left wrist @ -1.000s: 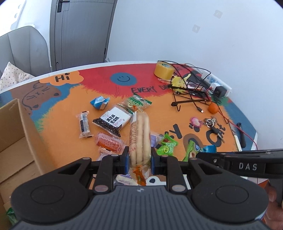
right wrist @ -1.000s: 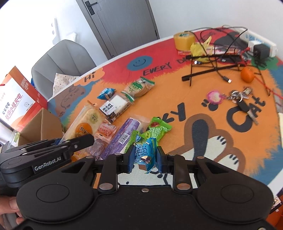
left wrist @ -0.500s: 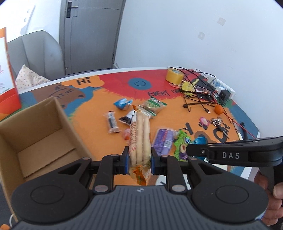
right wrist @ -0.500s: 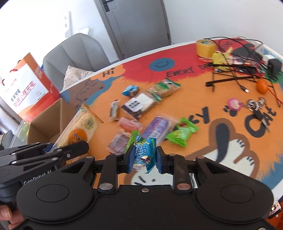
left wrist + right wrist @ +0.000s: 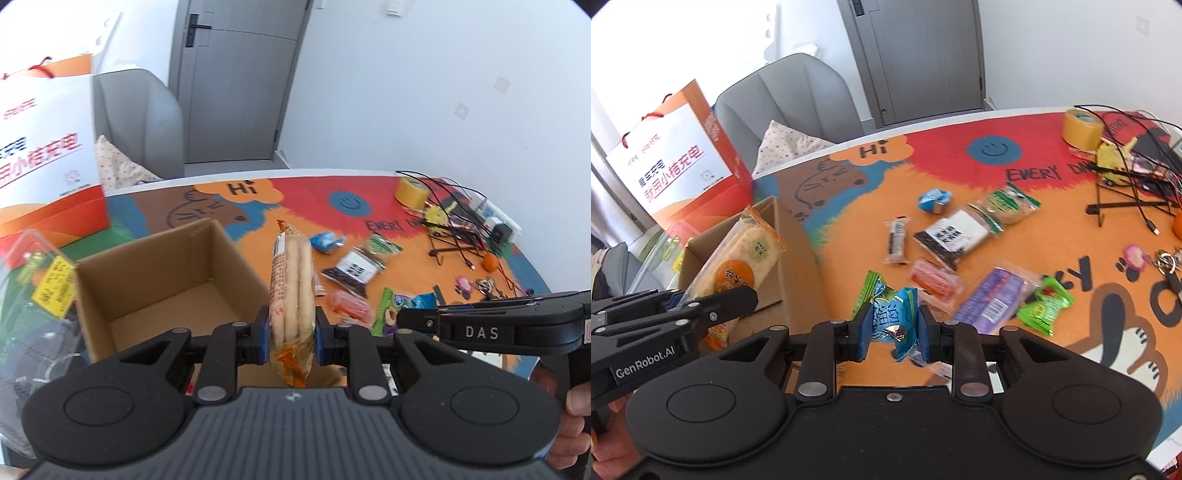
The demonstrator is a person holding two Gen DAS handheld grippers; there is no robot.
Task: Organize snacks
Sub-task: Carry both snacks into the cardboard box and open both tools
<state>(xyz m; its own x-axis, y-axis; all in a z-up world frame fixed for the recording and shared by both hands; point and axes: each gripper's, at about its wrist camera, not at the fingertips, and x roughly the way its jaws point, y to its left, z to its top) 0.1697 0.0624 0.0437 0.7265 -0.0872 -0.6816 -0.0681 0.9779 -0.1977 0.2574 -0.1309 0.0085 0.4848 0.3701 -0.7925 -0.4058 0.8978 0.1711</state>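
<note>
My left gripper [image 5: 290,330] is shut on a long pack of rice crackers [image 5: 291,280], held upright just right of the open cardboard box [image 5: 159,280]. In the right wrist view the same pack [image 5: 738,258] hangs over the box [image 5: 786,251]. My right gripper [image 5: 894,330] is shut on a small blue-and-green snack packet [image 5: 892,314], held above the table [image 5: 849,221] to the right of the box. Several snacks lie loose on the table: a purple pack [image 5: 991,299], a green candy [image 5: 1045,304], a red pack [image 5: 932,278] and a black-and-white pack [image 5: 951,234].
An orange-and-white paper bag [image 5: 676,162] stands behind the box, with a grey chair [image 5: 790,99] beyond it. A tape roll [image 5: 1082,127], tangled cables and a black stand [image 5: 1126,192], keys [image 5: 1165,258] and an orange [image 5: 490,263] crowd the table's right side.
Both grippers have swung left toward the box with their snacks still held. The box has come into fuller view, and the cracker pack now hangs at its right wall.
</note>
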